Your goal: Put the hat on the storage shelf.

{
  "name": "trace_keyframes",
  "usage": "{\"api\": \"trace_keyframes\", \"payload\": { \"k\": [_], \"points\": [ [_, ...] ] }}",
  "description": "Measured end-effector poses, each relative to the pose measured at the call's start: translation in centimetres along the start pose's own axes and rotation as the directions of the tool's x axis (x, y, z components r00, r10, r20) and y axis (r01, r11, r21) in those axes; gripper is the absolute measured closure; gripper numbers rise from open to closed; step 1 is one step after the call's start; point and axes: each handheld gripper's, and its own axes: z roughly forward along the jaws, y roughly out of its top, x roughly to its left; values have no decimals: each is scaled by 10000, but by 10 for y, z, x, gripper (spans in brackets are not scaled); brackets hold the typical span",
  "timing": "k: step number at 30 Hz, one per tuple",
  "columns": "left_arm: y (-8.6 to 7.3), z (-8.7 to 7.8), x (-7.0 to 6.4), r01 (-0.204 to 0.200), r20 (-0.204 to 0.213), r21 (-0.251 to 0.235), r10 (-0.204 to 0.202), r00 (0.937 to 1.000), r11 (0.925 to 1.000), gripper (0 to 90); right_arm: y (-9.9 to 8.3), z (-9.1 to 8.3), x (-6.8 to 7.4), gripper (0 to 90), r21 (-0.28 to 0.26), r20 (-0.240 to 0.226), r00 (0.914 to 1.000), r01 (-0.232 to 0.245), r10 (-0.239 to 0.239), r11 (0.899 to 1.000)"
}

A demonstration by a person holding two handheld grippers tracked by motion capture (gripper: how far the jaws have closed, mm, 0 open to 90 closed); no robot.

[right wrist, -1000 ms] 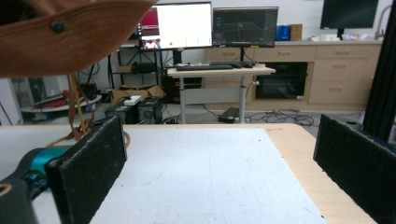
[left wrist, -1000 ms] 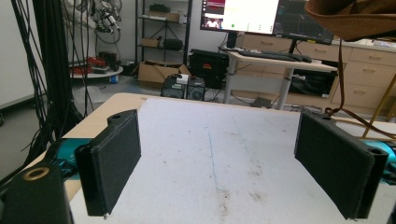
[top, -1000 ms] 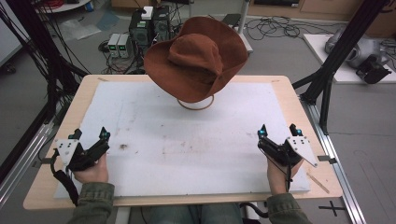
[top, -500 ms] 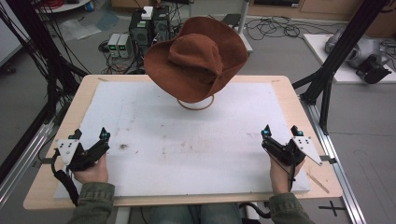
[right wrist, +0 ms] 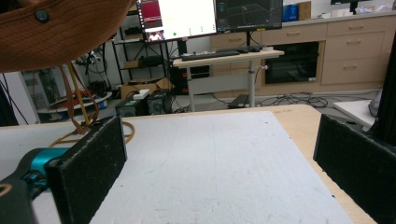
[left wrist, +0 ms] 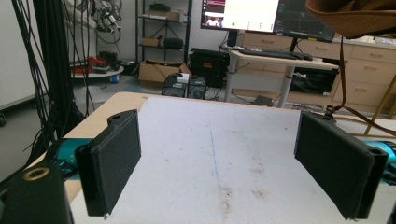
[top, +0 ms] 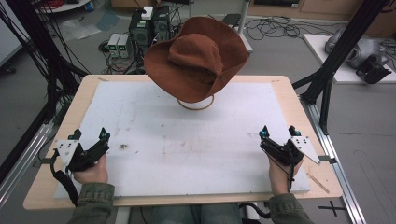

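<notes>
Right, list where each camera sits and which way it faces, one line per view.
High view: above the person's side, looking forward and down on the table; hands, left gripper, right gripper show.
Left gripper view: on that gripper, facing across the white mat; its open jaws show.
Right gripper view: likewise, open jaws.
Shared: all three catch the brown hat.

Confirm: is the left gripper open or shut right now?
Open. In the left gripper view the left gripper shows its two black jaws standing wide apart with bare white board between them and nothing held.
</notes>
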Motion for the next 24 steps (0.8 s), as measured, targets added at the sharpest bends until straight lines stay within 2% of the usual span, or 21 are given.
{"api": "trace_keyframes", "payload": {
  "k": [7,13,24],
  "points": [
    [-1,0,0,22,33,-15,-22,10000,10000,150,0,0,-2,22,-68,-50,9994,-357,356,9993],
    [-1,0,0,30,24,10,-30,10000,10000,150,-2,1,-1,22,-7,-127,9997,-198,198,9998],
    [-2,1,-3,-59,198,150,56,9998,9999,150,-4,5,-5,23,77,-118,9994,-333,334,9994]
  ]
}}
